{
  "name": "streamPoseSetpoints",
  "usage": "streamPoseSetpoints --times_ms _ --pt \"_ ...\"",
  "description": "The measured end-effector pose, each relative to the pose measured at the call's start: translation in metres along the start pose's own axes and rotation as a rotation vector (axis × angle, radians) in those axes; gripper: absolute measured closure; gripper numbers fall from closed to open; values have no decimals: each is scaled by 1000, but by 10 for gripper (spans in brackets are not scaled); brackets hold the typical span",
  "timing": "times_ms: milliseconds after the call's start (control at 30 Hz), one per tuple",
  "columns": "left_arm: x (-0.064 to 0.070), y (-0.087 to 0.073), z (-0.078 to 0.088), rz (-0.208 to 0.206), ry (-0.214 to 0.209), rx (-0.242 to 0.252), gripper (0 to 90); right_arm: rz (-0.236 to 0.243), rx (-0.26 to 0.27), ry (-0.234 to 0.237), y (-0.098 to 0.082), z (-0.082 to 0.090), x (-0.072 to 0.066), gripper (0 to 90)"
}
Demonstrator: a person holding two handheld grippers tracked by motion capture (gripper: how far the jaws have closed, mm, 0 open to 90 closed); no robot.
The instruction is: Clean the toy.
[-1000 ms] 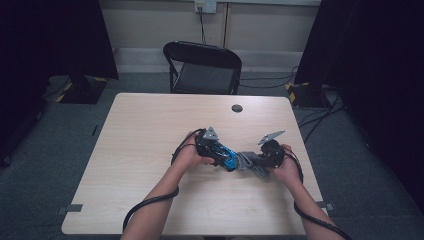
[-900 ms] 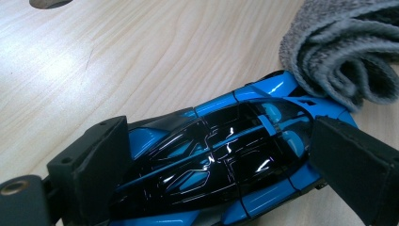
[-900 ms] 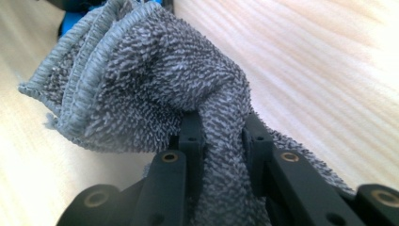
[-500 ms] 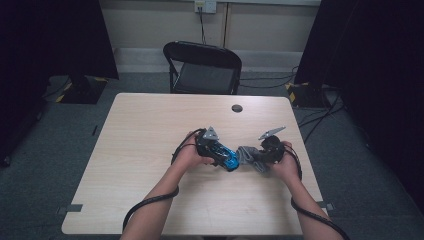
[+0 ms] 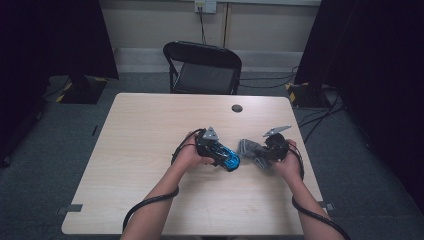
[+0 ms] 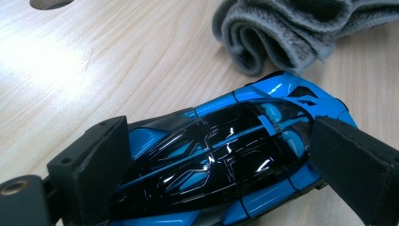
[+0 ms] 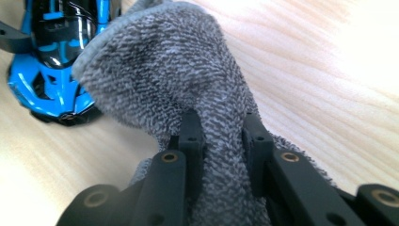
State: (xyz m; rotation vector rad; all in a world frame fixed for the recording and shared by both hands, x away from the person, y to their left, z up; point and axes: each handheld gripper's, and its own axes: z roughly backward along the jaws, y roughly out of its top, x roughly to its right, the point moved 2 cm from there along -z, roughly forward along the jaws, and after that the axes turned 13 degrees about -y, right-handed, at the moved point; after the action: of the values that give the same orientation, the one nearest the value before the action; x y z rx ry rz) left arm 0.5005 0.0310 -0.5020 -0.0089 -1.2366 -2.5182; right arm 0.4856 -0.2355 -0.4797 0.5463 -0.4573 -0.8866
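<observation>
A glossy blue and black toy car (image 6: 226, 160) lies on the table near its middle, and my left gripper (image 6: 219, 141) is shut on it, one pad on each side of the body. From above, the toy car (image 5: 230, 159) sticks out of the left gripper (image 5: 220, 152) toward the right. My right gripper (image 7: 221, 136) is shut on a folded grey terry cloth (image 7: 179, 70), which bunches up between its jaws. The cloth (image 5: 247, 148) hangs from the right gripper (image 5: 260, 155) just right of the car, its free end close to the car's nose (image 7: 56, 56).
The light wooden table (image 5: 150, 130) has a round cable hole (image 5: 237, 108) at its far side. A black folding chair (image 5: 202, 67) stands behind the table. Both forearms come in from the near edge with cables trailing.
The right gripper has drawn the cloth a little to the right and off the car, leaving a small gap. The left gripper and the car have stayed put.
</observation>
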Motion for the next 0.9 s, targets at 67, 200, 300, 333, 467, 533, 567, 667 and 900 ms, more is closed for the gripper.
streamPoseSetpoints --times_ms 67,200,300,333,467,533,567,667,900 --pt "0 0 0 0 0 3 62 -7 14 6 -2 4 1 747" --pt "0 0 0 5 -1 11 62 -17 49 24 -6 15 4 747" --pt "0 0 -1 6 -1 11 62 -20 68 42 -9 22 3 747" --pt "0 0 0 5 -1 11 62 -21 73 45 -10 25 3 747" --pt "0 0 0 4 -1 4 62 -1 94 72 -13 33 -1 747" --pt "0 0 0 4 0 3 62 0 107 91 -14 37 -4 747" --pt "0 0 0 6 1 0 62 -2 113 103 -15 40 -5 746" --pt "0 1 -1 6 1 -8 62 10 127 126 -17 45 -12 747" --pt "0 2 0 6 -1 -10 62 68 138 183 -23 55 -35 747"
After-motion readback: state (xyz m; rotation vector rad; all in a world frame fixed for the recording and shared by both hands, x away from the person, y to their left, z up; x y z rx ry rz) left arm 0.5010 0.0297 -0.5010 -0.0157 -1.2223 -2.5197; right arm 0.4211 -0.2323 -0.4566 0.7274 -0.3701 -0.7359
